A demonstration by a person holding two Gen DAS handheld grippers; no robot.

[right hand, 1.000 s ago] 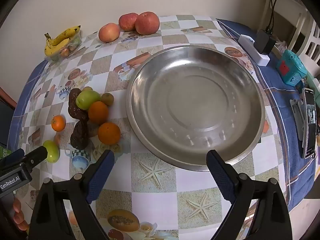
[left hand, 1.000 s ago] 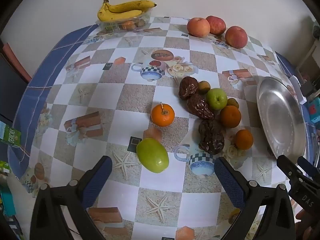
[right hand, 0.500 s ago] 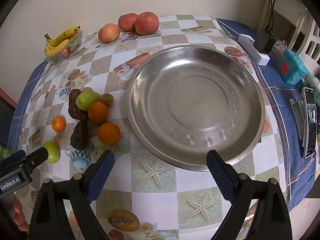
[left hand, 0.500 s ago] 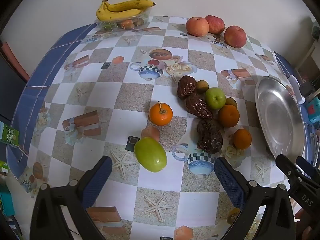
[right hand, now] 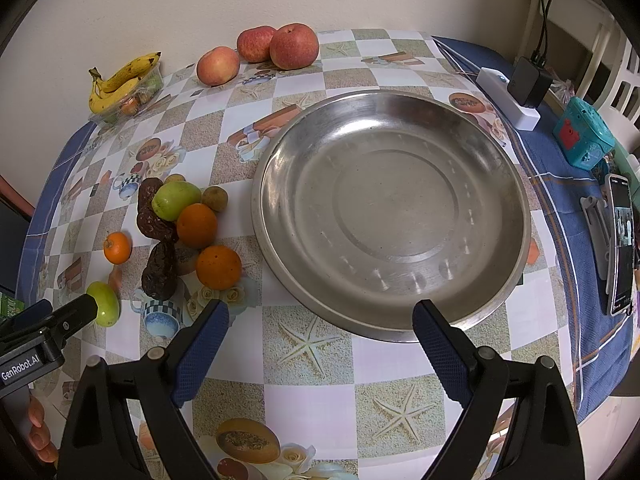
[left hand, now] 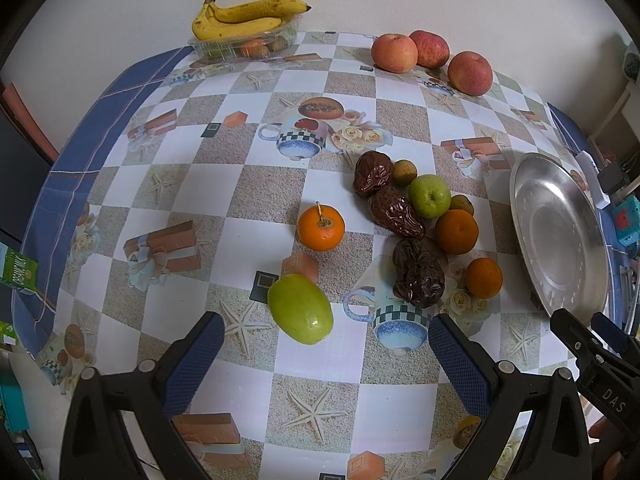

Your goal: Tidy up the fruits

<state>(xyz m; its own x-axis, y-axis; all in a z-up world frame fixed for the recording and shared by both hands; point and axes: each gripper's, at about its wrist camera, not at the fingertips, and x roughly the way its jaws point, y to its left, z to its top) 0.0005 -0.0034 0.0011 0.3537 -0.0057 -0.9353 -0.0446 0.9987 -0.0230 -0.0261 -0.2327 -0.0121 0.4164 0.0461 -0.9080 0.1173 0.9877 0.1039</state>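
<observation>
Left claw (left hand: 326, 354) before slantwise green fruit (left hand: 300, 309)

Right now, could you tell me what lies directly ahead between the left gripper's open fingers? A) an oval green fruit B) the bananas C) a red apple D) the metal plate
A: in the left wrist view the oval green fruit lies on the tablecloth just beyond the open left gripper, untouched.

We note a checkered tabletop (right hand: 320, 400) carrying: steel dish (right hand: 392, 216), three apples (right hand: 276, 46), banana tray (right hand: 124, 88), a fruit cluster (left hand: 420, 216) of oranges, dates and green fruit, power strip (right hand: 508, 96), phone (right hand: 620, 244).
</observation>
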